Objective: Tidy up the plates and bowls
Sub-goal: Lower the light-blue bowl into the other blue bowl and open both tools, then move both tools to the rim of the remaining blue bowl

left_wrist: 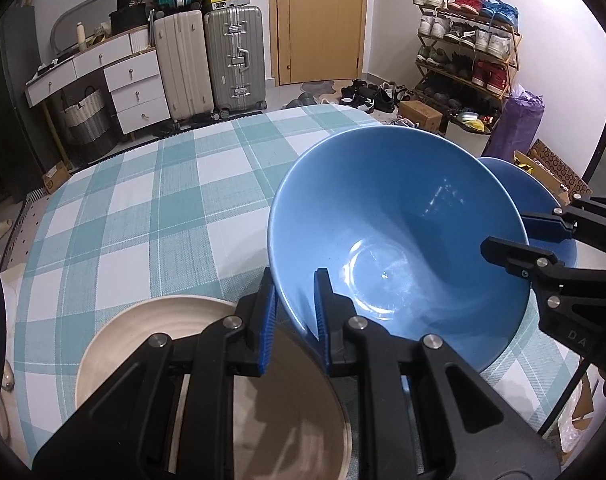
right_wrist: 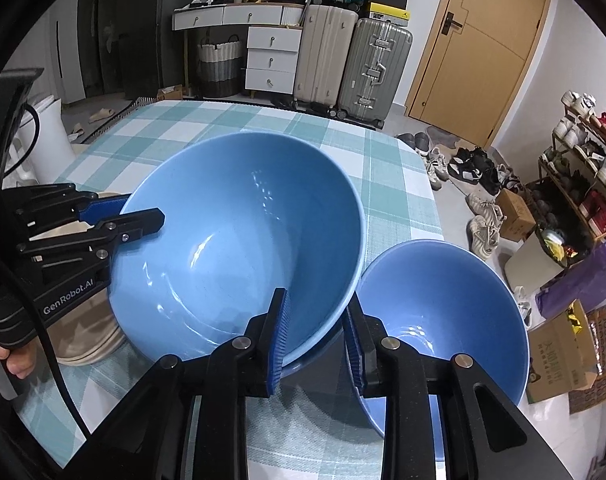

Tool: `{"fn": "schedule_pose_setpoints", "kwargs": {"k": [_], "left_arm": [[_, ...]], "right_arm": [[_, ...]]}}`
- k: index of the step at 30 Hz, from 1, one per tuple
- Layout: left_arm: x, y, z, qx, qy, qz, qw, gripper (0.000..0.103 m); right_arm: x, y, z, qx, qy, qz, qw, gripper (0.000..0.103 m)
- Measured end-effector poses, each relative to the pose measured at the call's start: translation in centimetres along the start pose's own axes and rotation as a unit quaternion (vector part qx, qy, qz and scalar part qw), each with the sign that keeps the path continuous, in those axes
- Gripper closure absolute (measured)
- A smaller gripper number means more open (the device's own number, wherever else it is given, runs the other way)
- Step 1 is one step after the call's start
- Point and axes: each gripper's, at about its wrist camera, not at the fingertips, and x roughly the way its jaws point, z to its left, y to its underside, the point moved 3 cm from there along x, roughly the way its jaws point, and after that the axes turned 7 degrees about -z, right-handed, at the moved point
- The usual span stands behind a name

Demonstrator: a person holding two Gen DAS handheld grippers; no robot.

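A large light-blue bowl hangs tilted over the checked table. My left gripper is shut on its near-left rim, one finger inside and one outside. My right gripper straddles the opposite rim with its pads slightly apart from the wall, so it is open. A smaller blue bowl sits just right of the large one, touching the right gripper's outer finger. Beige plates lie stacked under my left gripper.
The table's right edge runs close behind the small bowl. On the floor beyond are shoes, cardboard boxes and a shoe rack. Suitcases and white drawers stand at the far wall. A hand holds the left gripper's handle.
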Motion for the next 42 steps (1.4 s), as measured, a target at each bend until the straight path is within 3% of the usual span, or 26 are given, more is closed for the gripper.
{"fn": "schedule_pose_setpoints", "kwargs": {"k": [25,27,29,31,35,37,41,42], "left_arm": [[1.8,0.5,0.2,0.003,0.000,0.003,1.0000,0.088],[1.8,0.6,0.5,-0.002,0.007,0.006,1.0000,0.081],[1.8,0.7,0.8,-0.012,0.017,0.010,0.9997,0.068],[1.8,0.6,1.3,-0.022,0.021,0.010,0.9995,0.050],[0.9,0.2,1.8,-0.040,0.030,0.009,0.9987,0.037],[0.2,0.1,2.1,-0.053,0.037,0.005,0.9979,0.026],[-1.8,-0.5,2.0,-0.066,0.054,-0.005,0.9963,0.020],[-2.3,-0.6,1.8,-0.065,0.055,-0.006,0.9963,0.014]], "right_arm": [[-0.1,0.2,-0.5,0.001,0.013,-0.007,1.000,0.071],[0.1,0.3,-0.4,0.002,0.009,-0.003,1.000,0.068],[0.0,0.4,-0.5,0.006,0.008,-0.003,1.000,0.065],[-0.2,0.3,-0.5,0.012,0.006,-0.006,1.000,0.055],[-1.5,-0.2,-1.1,0.031,-0.010,-0.024,0.999,0.028],[-2.5,-0.6,-1.5,0.043,-0.026,-0.037,0.998,0.025],[-4.6,-1.2,-2.4,0.063,-0.038,-0.054,0.996,0.018],[-5.1,-1.3,-2.7,0.069,-0.038,-0.059,0.995,0.016]]}}
